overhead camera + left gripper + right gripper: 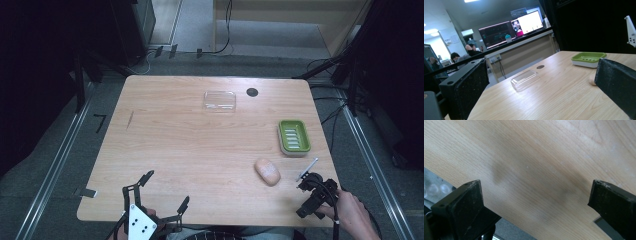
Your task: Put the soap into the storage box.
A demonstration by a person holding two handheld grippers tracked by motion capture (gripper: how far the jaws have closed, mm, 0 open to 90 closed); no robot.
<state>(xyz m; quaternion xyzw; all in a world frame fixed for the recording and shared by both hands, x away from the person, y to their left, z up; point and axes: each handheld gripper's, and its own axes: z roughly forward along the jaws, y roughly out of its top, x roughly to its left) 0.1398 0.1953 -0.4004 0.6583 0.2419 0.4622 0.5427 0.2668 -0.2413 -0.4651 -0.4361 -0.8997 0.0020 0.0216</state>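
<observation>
Apparently nothing started: my left gripper (165,192) and right gripper (536,202) jaws wide apart, empty; soap bar (267,171), green soap dish (294,137), clear lid (219,101) untouched on worktop (190,150).

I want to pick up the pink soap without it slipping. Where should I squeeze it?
Probably from above, jaws across the short middle of the soap. It lies flat on the table, an oval narrowest there, with bare wood on both long sides.
</observation>
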